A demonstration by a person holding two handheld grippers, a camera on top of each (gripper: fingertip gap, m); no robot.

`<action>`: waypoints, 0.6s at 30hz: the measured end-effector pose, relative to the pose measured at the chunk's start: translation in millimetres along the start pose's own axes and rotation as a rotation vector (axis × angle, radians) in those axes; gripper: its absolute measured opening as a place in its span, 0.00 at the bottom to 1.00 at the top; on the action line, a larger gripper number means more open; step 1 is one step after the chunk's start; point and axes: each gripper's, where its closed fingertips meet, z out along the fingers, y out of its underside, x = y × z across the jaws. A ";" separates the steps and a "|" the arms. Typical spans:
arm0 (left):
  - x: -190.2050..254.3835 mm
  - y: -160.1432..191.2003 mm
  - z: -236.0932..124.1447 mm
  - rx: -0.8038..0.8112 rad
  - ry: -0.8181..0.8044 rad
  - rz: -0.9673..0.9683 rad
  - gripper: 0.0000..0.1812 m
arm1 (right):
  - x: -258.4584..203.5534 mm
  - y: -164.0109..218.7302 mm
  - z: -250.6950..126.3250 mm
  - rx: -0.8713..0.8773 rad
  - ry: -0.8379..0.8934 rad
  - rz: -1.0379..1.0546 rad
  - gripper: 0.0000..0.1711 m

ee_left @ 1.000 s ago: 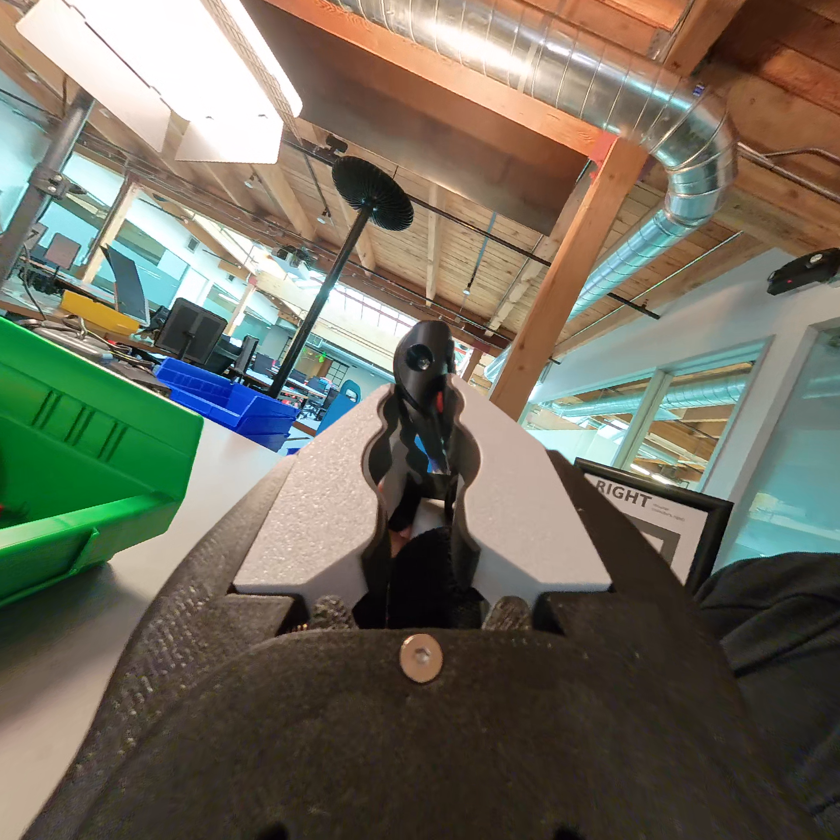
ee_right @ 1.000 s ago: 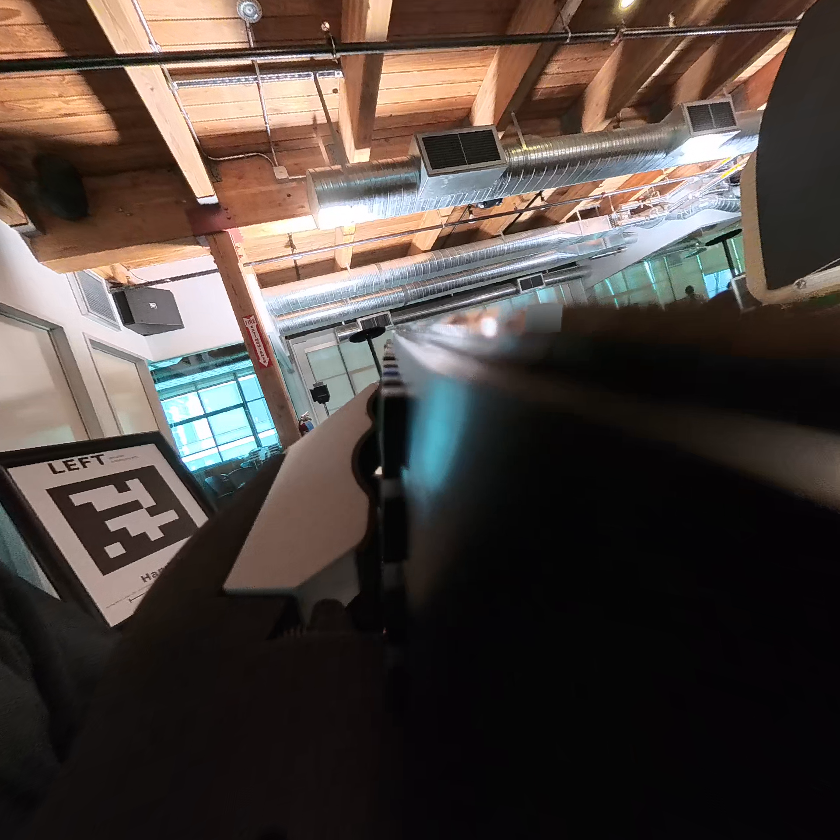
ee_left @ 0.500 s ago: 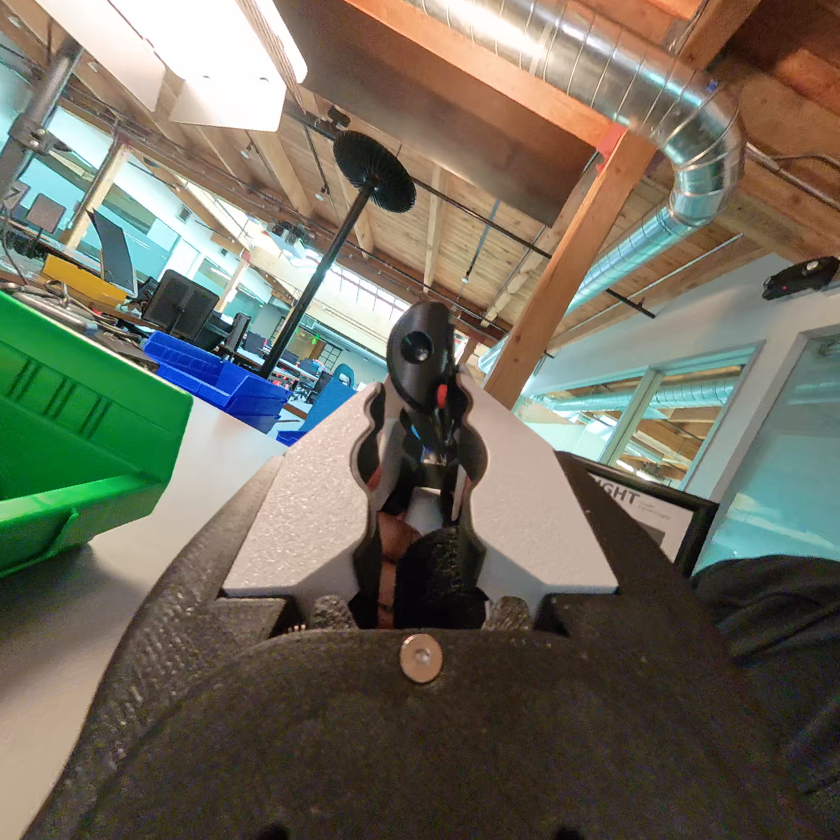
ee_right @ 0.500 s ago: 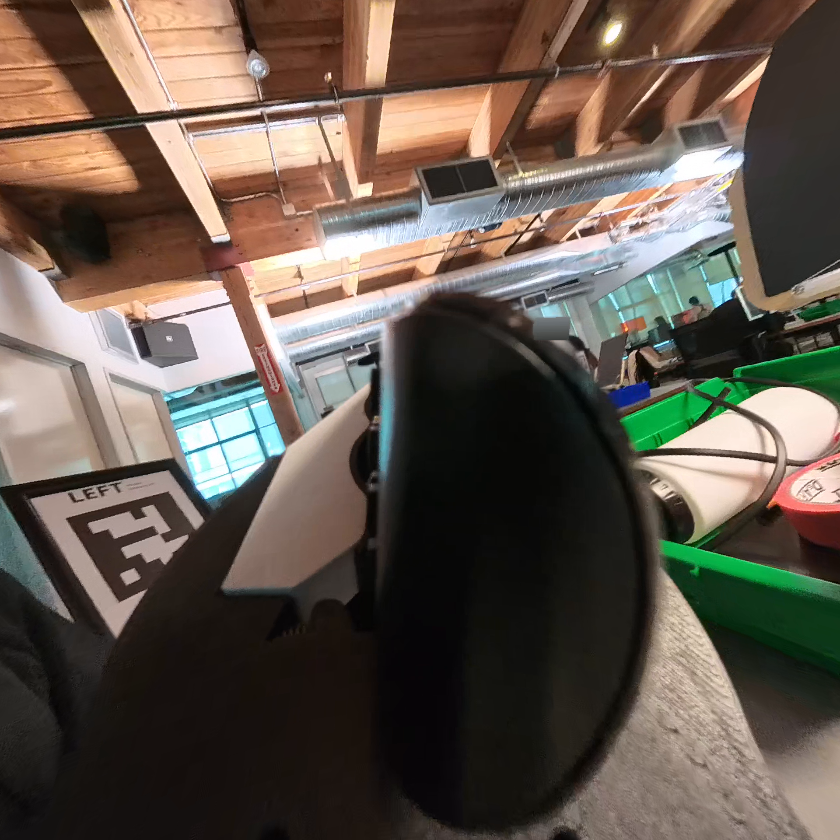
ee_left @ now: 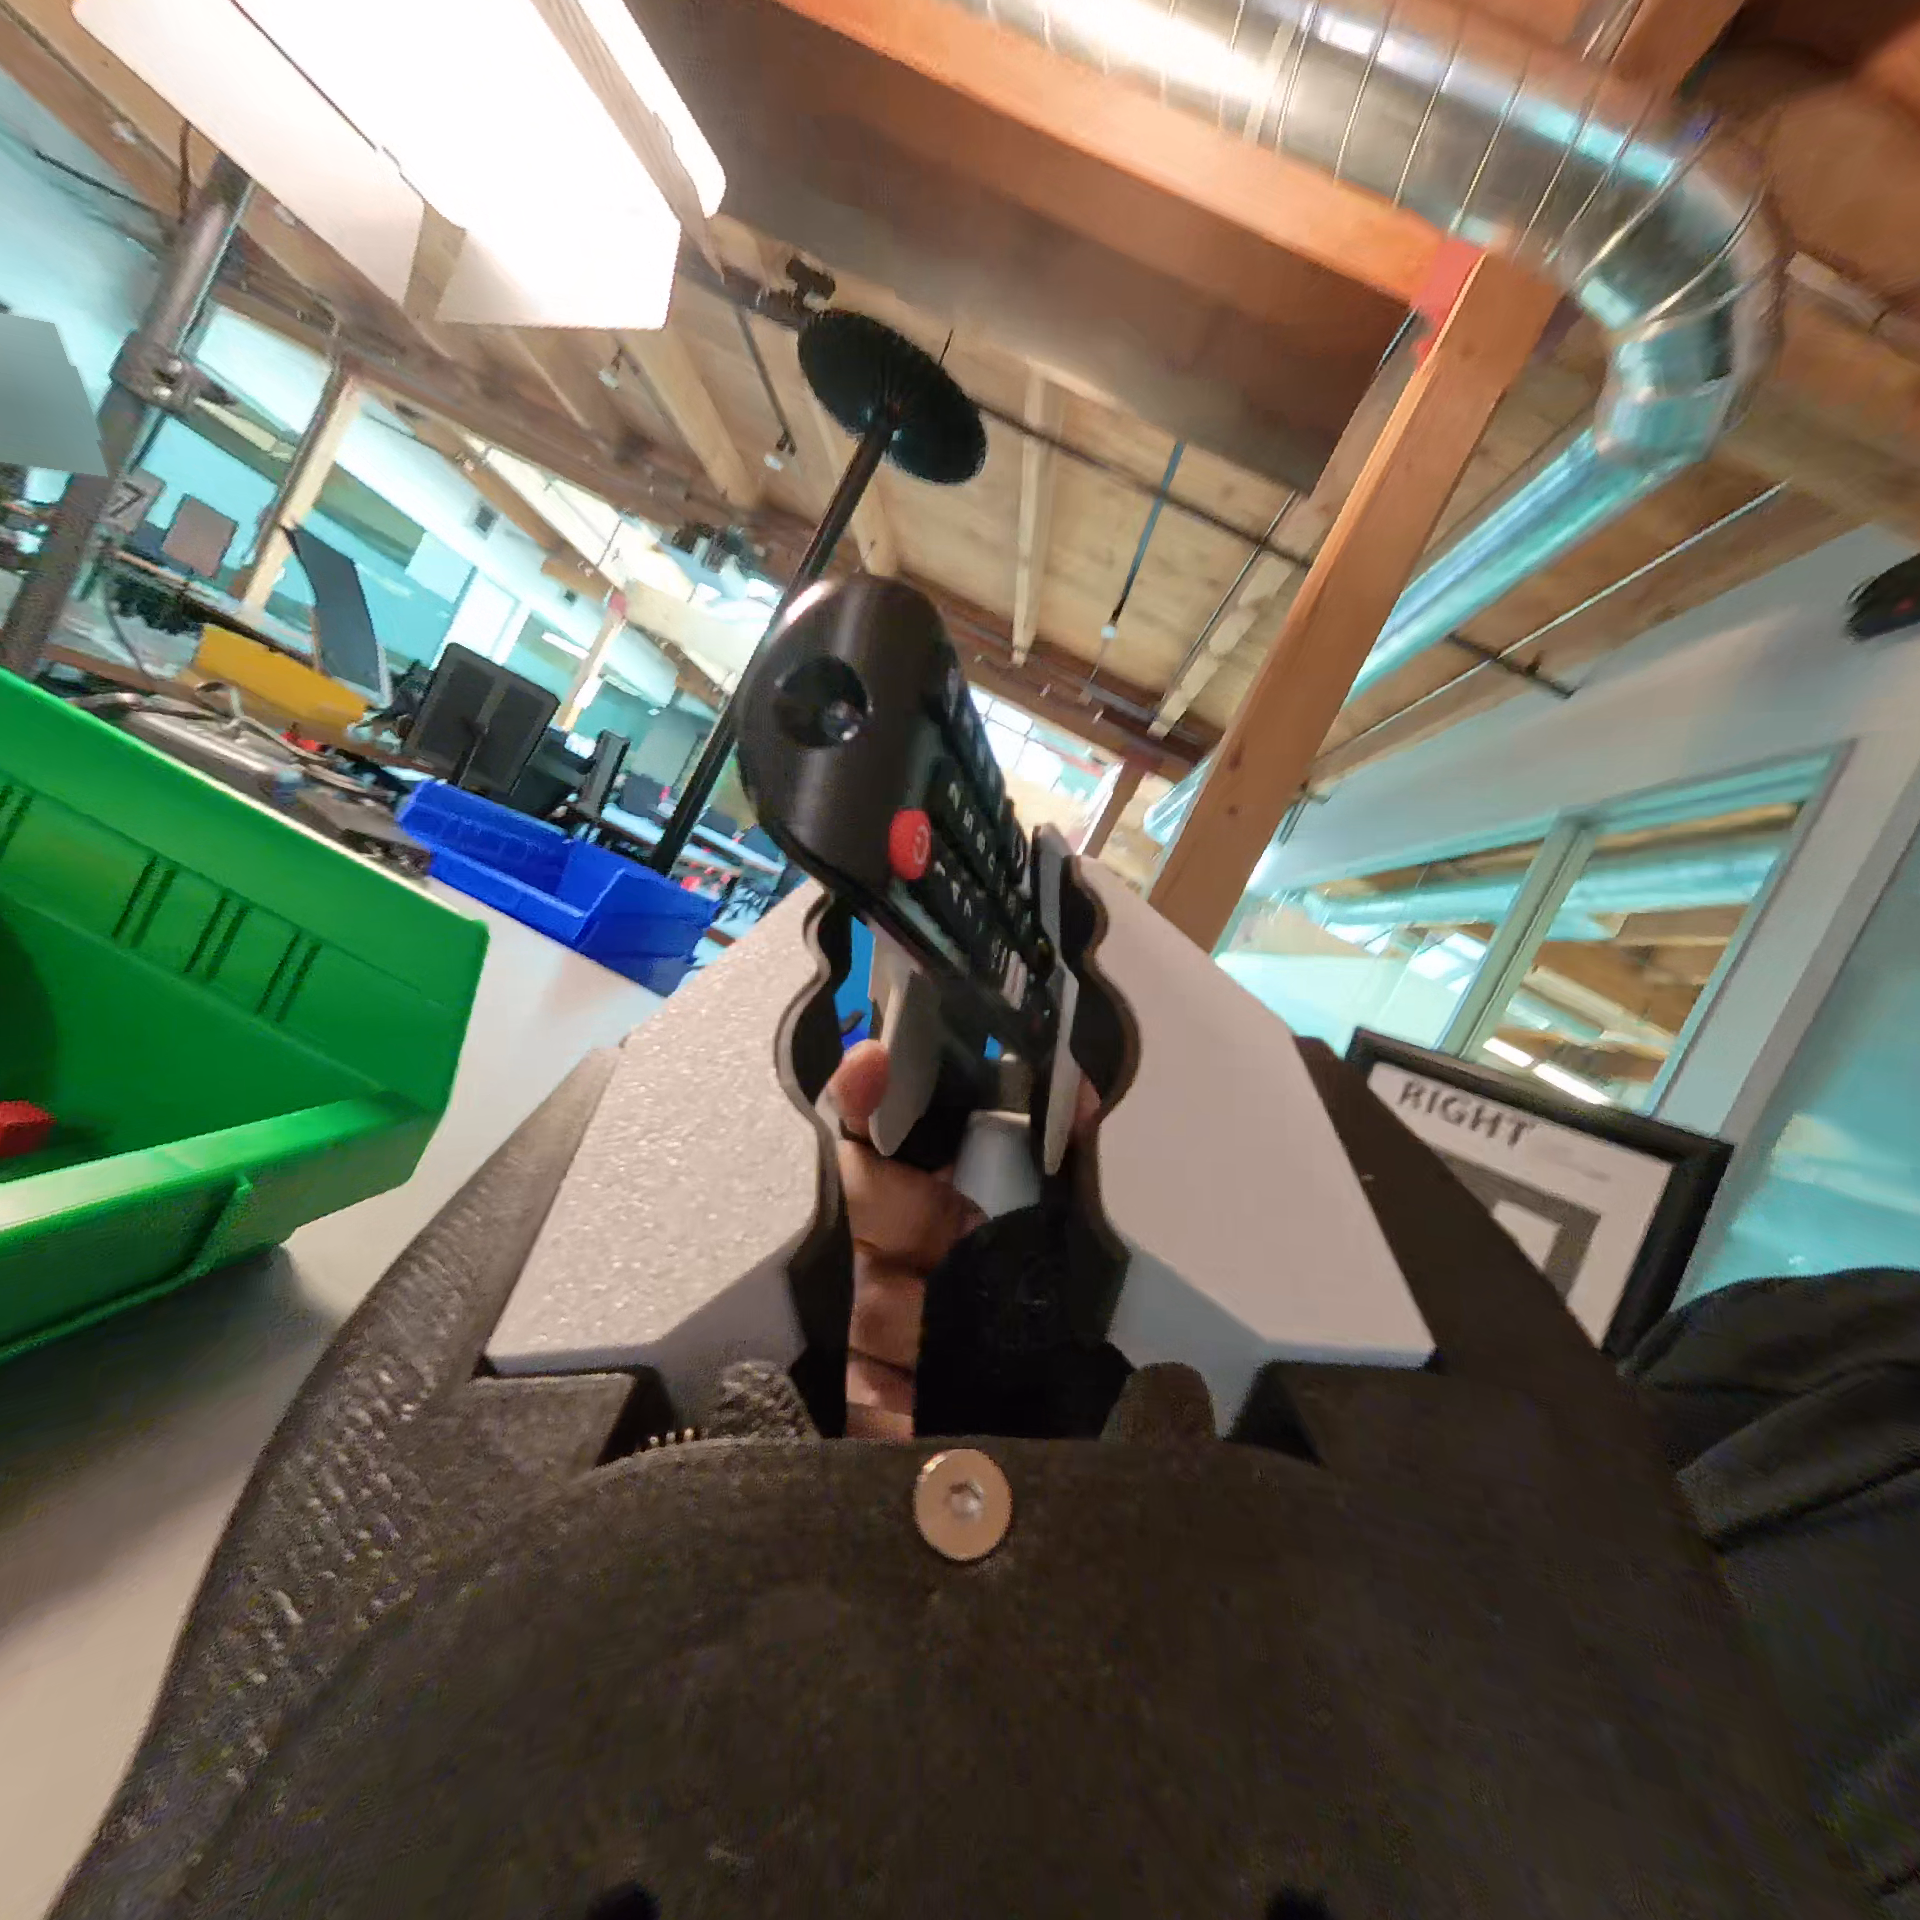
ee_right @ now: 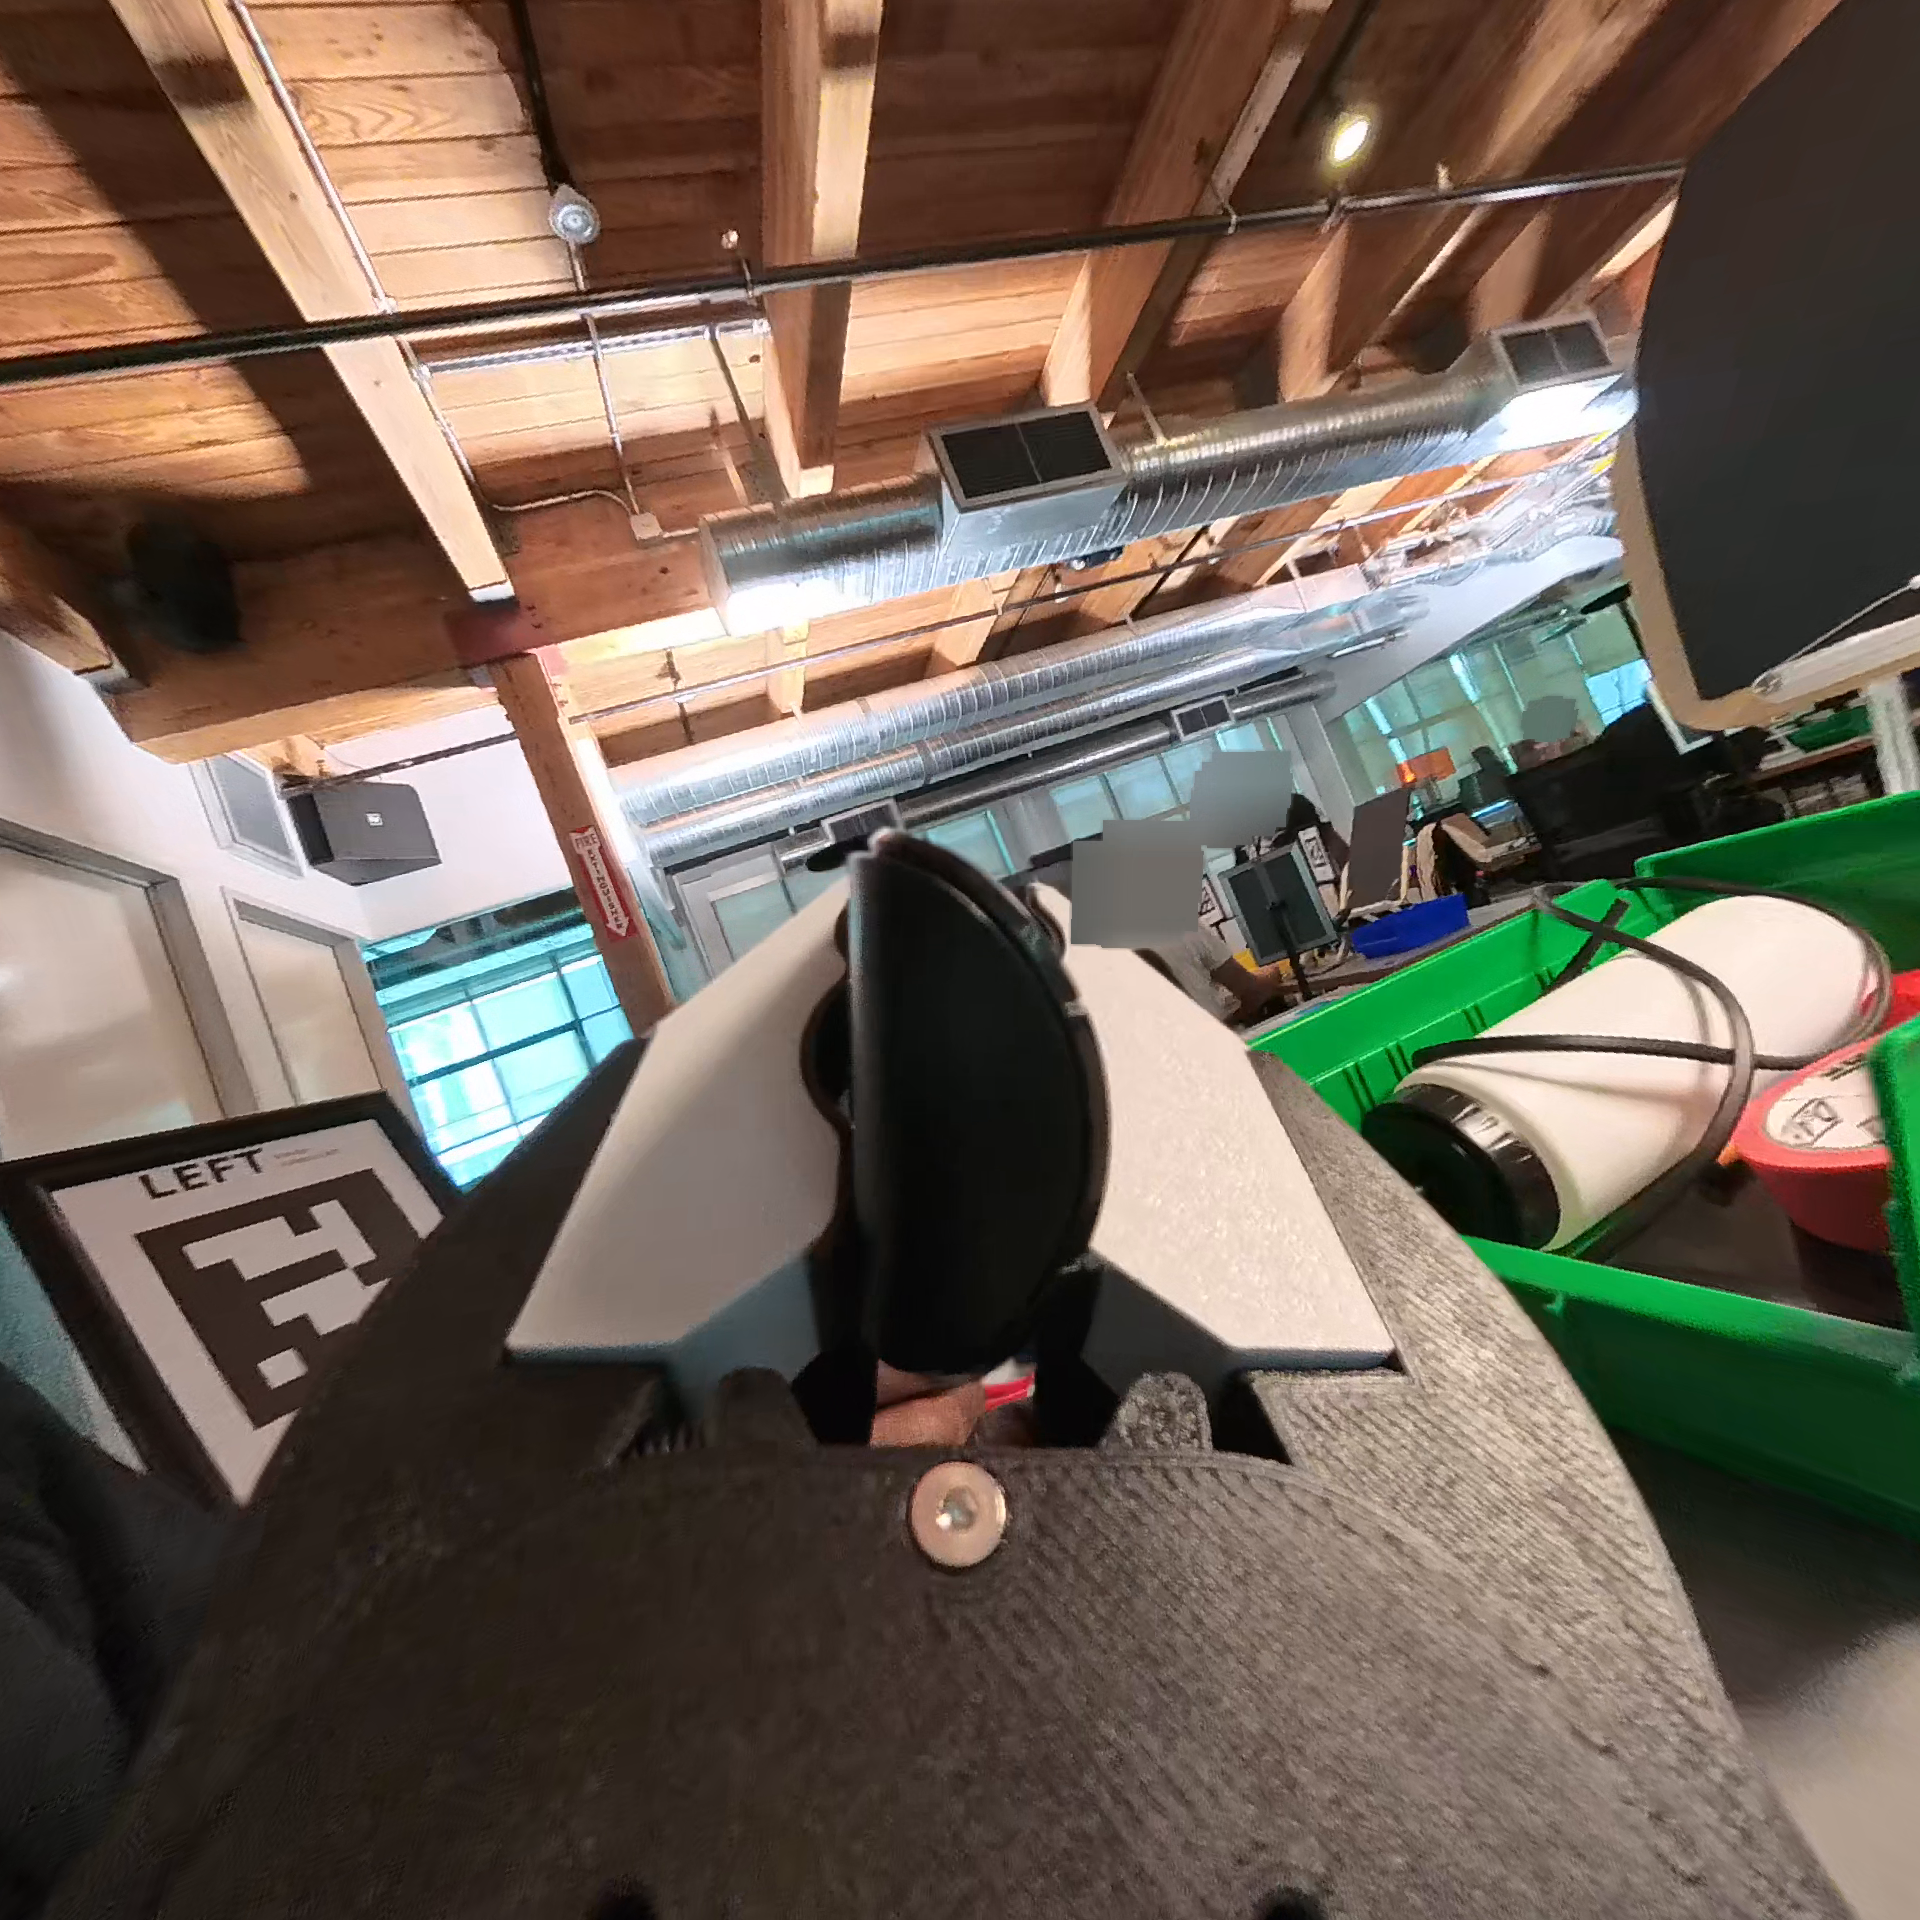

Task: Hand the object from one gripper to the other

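The object is a black remote control [ee_left: 852,748] with a red button. In the left wrist view it rises tilted out of my left gripper [ee_left: 940,883]. The left jaws stand apart, with a gap on the remote's left side. My right gripper [ee_left: 977,1070] shows lower in that gap. Its white fingers [ee_left: 904,1049] clamp the remote's lower part, with a hand behind them. In the right wrist view the remote's dark back [ee_right: 966,1122] fills the space between my right gripper's [ee_right: 956,935] fingers. Its contact faces are hidden.
A green bin [ee_left: 208,1039] stands left on the grey table [ee_left: 156,1455], with a blue bin [ee_left: 561,883] farther back. Another green bin [ee_right: 1662,1351] on the right holds a white roll [ee_right: 1662,1039], a red tape roll [ee_right: 1829,1143] and a cable. Framed marker cards [ee_left: 1507,1174] [ee_right: 239,1247] stand nearby. Only a small space, under 4 cm, lies between the two pairs of fingers.
The left jaws have widened and the remote has tilted within them. In the right wrist view the remote went from filling the picture to sitting between the right fingers.
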 end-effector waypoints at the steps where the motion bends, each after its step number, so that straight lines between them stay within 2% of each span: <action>1: -1.7 2.4 0.5 -0.011 -0.018 0.026 0.18 | -2.2 2.5 1.1 -0.011 -0.015 0.007 0.18; 4: 1.1 -5.3 -4.1 0.019 0.000 0.051 0.14 | -4.9 13.4 5.1 -0.067 -0.032 0.019 0.18; 8: 5.3 -19.1 -10.2 0.088 0.008 0.082 0.13 | 0.3 11.1 4.9 -0.064 0.011 -0.012 0.27; 13: 2.7 -27.5 -13.4 0.141 0.011 0.021 0.15 | -8.0 15.5 5.9 -0.083 -0.044 0.005 0.16; 15: 1.0 -23.6 -10.5 0.124 0.006 -0.002 0.22 | -7.0 20.9 7.4 -0.108 -0.027 -0.017 0.16; 18: 0.9 -15.2 -7.8 0.071 -0.006 0.050 0.16 | -11.5 30.9 9.6 -0.157 -0.060 0.010 0.17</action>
